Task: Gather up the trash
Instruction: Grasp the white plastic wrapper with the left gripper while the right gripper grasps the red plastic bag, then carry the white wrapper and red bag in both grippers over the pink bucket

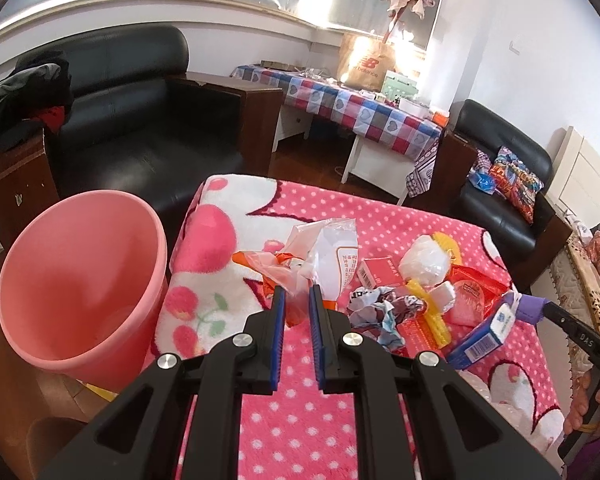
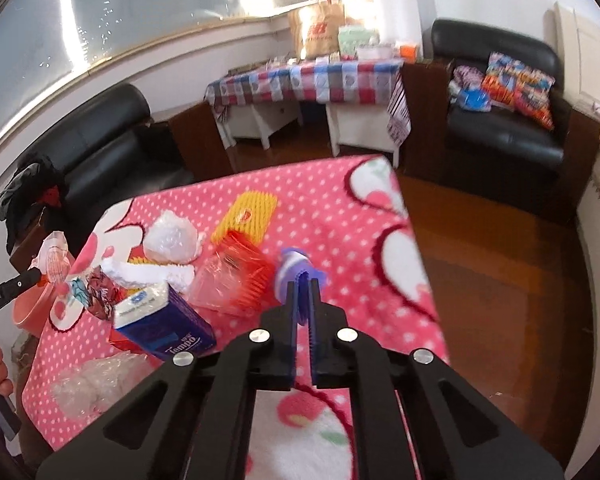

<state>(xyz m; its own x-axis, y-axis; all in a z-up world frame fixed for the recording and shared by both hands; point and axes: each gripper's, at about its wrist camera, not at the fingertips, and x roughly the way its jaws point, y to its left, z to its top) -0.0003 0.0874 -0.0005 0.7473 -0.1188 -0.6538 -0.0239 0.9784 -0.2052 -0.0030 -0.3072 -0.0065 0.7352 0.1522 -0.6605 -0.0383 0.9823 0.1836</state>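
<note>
My left gripper [image 1: 297, 294] is shut on a clear-and-orange plastic wrapper [image 1: 324, 256], held just above the pink dotted blanket [image 1: 300, 420]. A pink bin [image 1: 80, 280] stands open to its left, beside the table. In the right wrist view my right gripper [image 2: 305, 280] is shut on a small purple-and-white wrapper [image 2: 294, 266]. More trash lies between the two grippers: a blue tissue pack [image 2: 168, 320], an orange-red plastic bag [image 2: 244, 276], a white plastic wad [image 2: 172, 236], a yellow mat [image 2: 248, 212], a red box [image 1: 380, 272] and crumpled paper [image 1: 380, 308].
Black armchairs [image 1: 140, 120] [image 2: 508, 120] stand beyond the table, with a checked-cloth side table [image 1: 360, 108] between them. Wooden floor [image 2: 500, 280] lies to the right of the blanket's edge. Clear crumpled plastic [image 2: 92, 380] sits near the blanket's near left corner.
</note>
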